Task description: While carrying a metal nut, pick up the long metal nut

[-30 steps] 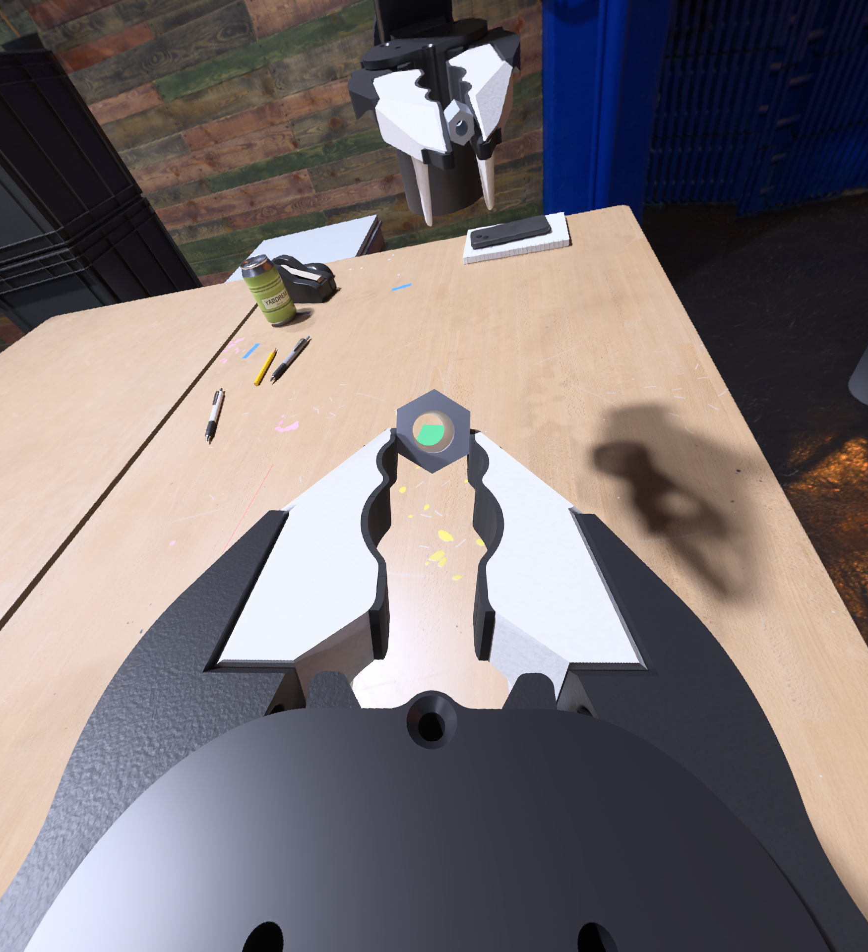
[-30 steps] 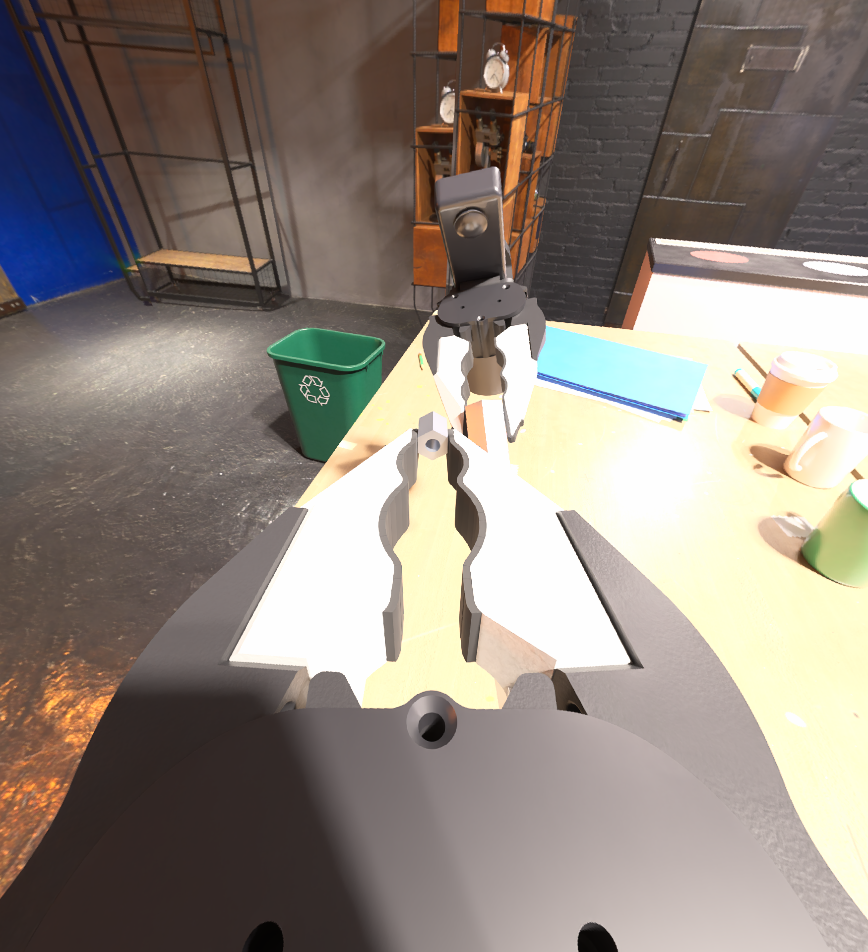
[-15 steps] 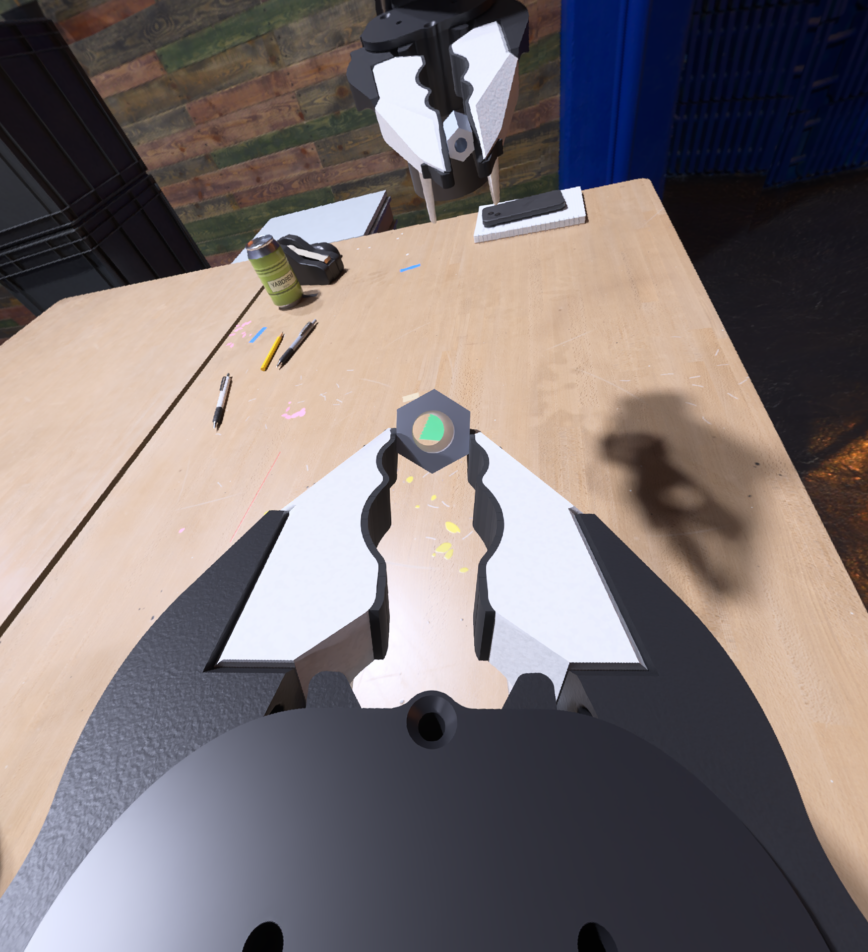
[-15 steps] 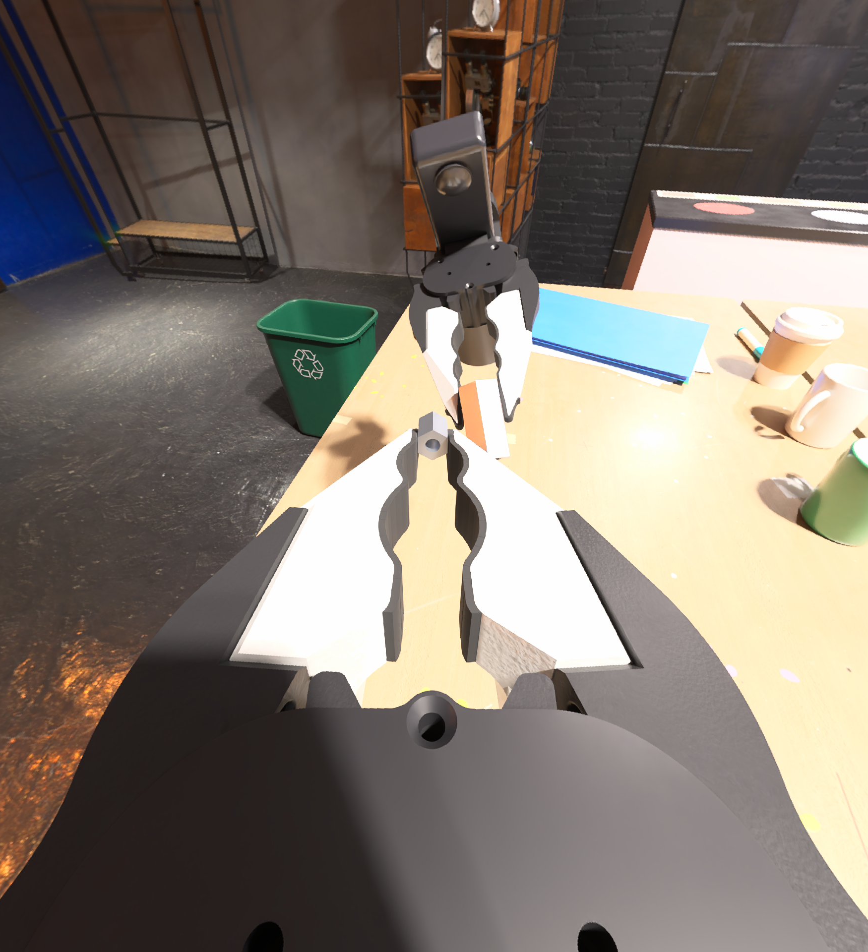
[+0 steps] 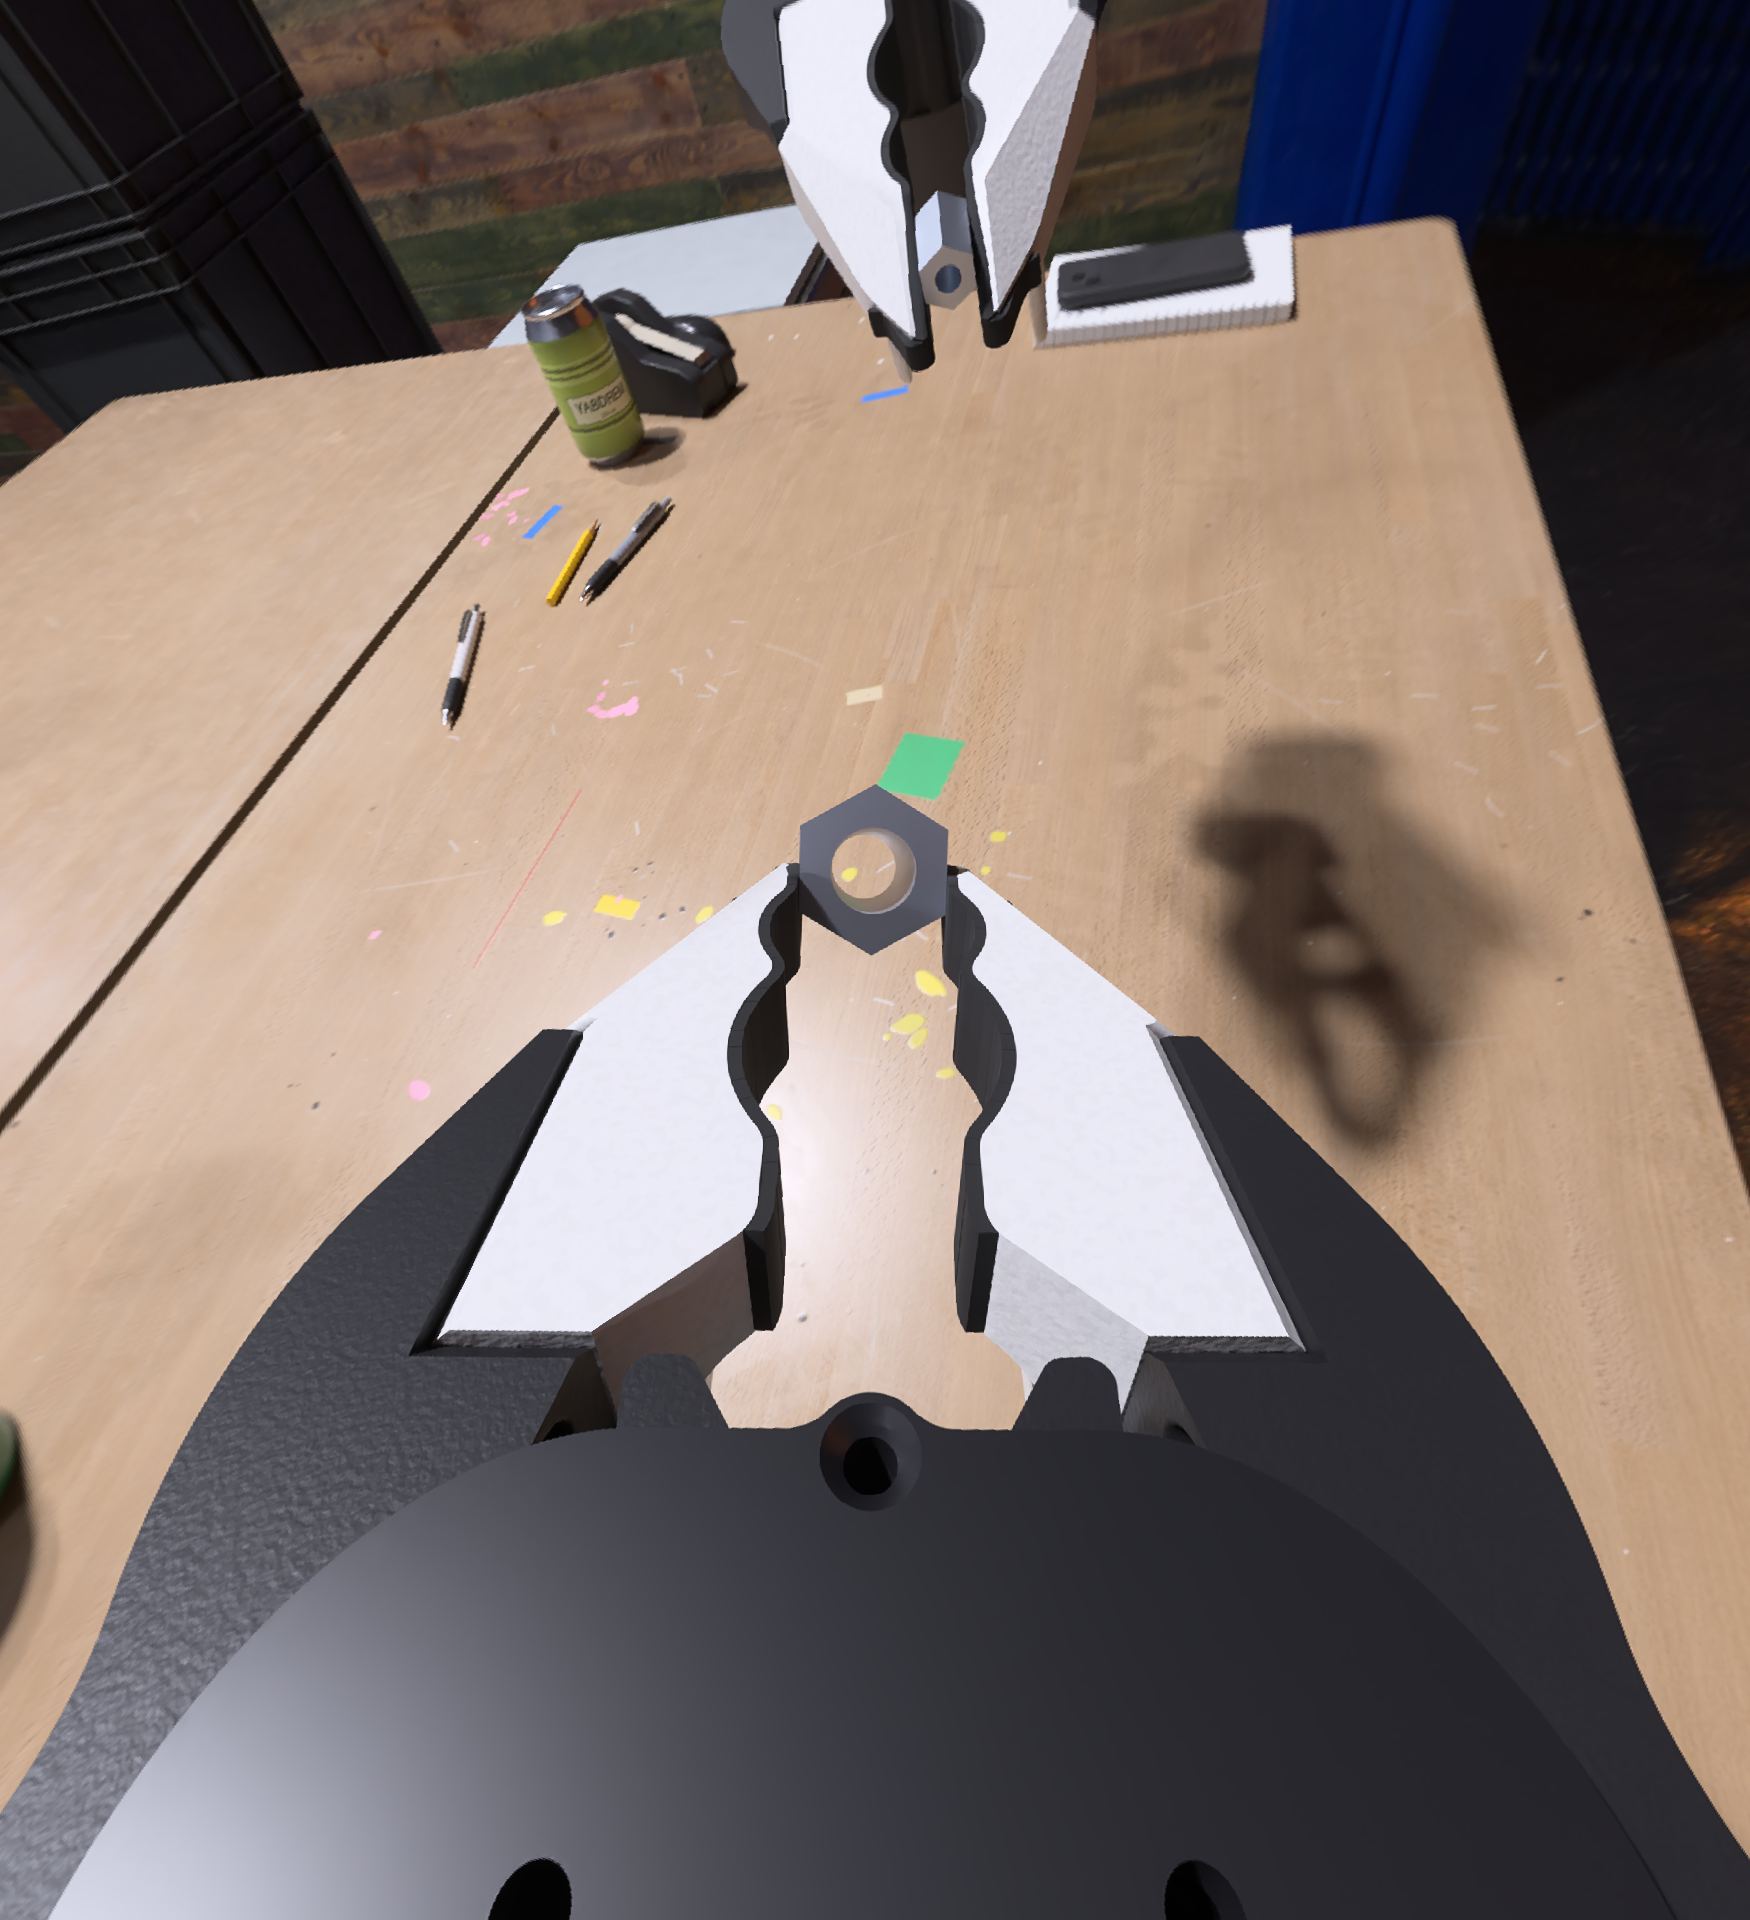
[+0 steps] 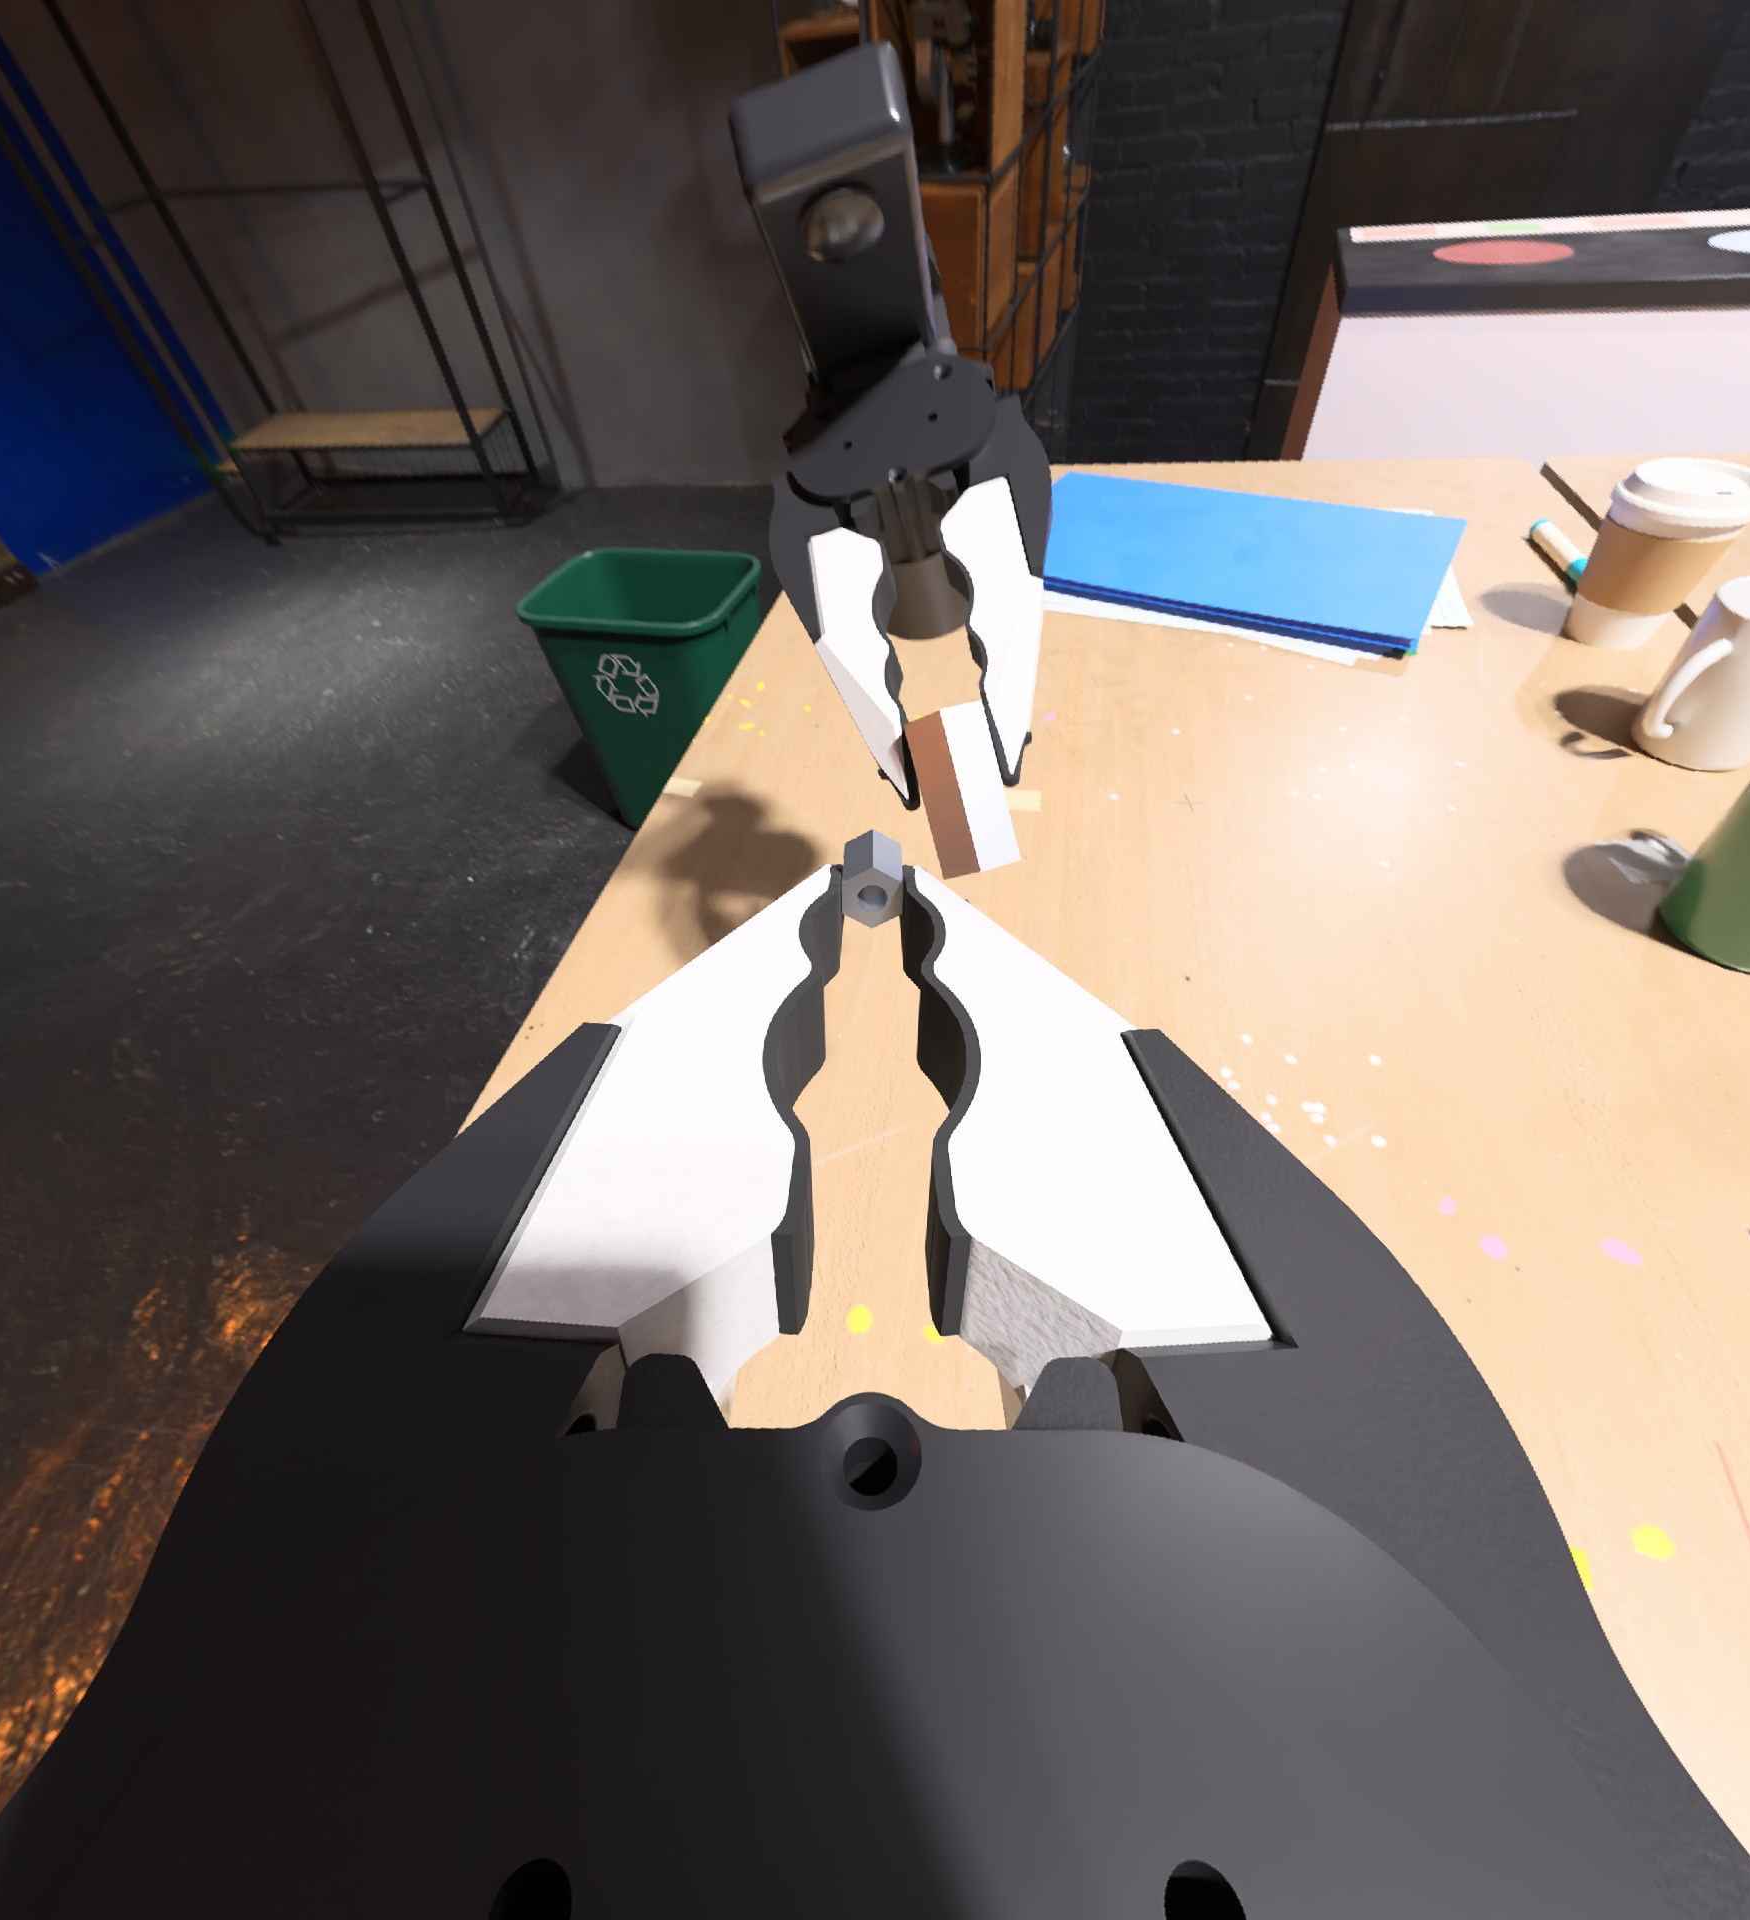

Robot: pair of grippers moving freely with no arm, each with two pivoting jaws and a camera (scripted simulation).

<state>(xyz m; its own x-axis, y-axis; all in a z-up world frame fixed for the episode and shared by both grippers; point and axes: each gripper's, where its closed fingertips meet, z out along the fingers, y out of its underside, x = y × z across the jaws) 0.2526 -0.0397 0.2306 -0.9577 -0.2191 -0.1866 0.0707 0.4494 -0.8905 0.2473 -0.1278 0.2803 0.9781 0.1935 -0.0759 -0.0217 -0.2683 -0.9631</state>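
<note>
Left hand-held gripper (image 5: 872, 883) clamps the wide nut (image 5: 872, 869); right hand-held gripper (image 6: 872, 883) clamps the long nut (image 6: 871, 879), its long axis running forward along the fingers. Both nuts hang above the worktop (image 5: 1214, 582), near its edge; the grippers face each other.

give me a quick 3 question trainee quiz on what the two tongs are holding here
1. True or false: the left tongs hold a wide dark hex nut.
2. The right tongs hold: A) a pen B) a long metal nut C) nothing.
3. Fill in: the green can stands beside a black tape ____.

Key: 1 true; 2 B; 3 dispenser.
</note>
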